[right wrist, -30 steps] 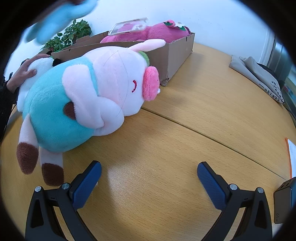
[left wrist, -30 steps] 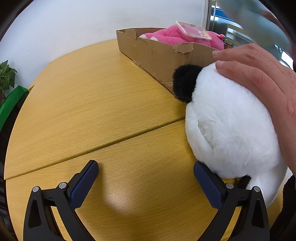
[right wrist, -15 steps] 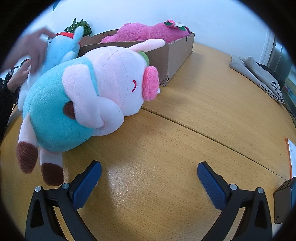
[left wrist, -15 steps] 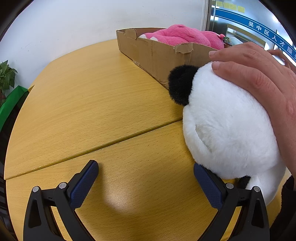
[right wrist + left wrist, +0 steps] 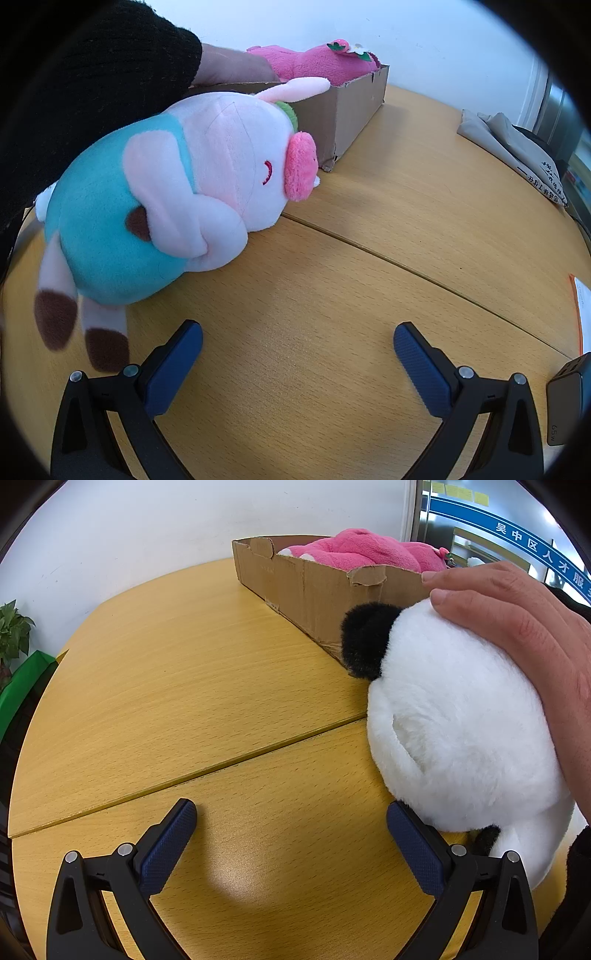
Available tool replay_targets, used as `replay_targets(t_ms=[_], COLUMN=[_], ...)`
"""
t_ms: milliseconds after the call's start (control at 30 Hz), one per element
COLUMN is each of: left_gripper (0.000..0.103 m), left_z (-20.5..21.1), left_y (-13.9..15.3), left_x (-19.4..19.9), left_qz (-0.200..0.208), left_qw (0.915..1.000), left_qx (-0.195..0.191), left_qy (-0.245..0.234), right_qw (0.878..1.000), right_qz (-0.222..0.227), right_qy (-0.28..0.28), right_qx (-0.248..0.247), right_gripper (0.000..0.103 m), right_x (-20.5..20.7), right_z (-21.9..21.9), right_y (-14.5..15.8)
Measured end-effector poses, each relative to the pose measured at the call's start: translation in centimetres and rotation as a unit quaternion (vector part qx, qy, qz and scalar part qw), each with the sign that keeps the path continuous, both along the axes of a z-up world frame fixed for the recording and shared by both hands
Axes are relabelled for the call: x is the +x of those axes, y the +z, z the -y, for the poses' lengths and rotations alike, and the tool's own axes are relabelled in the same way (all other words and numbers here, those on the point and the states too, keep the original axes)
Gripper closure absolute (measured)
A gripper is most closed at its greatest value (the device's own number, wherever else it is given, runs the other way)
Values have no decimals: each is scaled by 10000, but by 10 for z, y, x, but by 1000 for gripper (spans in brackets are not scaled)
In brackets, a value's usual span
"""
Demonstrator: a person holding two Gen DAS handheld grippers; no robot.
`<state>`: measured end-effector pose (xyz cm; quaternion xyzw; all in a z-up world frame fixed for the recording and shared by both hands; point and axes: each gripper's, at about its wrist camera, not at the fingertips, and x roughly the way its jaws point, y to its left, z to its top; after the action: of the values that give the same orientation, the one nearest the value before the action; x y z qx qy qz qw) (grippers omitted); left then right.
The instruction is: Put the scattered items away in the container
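Grippers first: the left gripper (image 5: 291, 834) sits low over the wooden table (image 5: 177, 686) with its jaws spread wide and nothing between them, its right pad just touching the underside of a white plush with a black ear (image 5: 454, 731); the right gripper (image 5: 297, 354) is likewise wide open and empty over bare wood. Beside the left gripper, a bare hand (image 5: 517, 635) rests on top of the white plush, so a grab now would risk pinching fingers. Just beyond the right gripper lies a pig plush in a teal outfit (image 5: 177, 195), on its side, its ear resting against the wall of the cardboard box (image 5: 354, 107). A black sleeve (image 5: 92, 92) reaches over it toward the box. Farther back, a pink plush (image 5: 314, 62) already lies inside; whether the box has room left beside it is hard to tell from here. The sound approach looks to be waiting until the hand clears, then closing on the pig's narrower middle or a limb instead of the broad head, lifting clear of the box wall before releasing.
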<state>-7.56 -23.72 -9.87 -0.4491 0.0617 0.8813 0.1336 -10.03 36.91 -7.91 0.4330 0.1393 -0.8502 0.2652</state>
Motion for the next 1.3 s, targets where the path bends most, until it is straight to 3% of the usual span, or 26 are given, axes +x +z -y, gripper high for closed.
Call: replay_targets(t_ms=[1300], left_gripper=[0], left_z=[0], left_y=[1], left_x=[8], left_qz=[-2], left_qw=[10000], left_qx=[-3], left_qy=[-2], right_qw=[10000], right_qz=[1], right_qy=[0], right_qx=[-2], right_gripper=[0], right_x=[-3], right_z=[-1], right_y=[0])
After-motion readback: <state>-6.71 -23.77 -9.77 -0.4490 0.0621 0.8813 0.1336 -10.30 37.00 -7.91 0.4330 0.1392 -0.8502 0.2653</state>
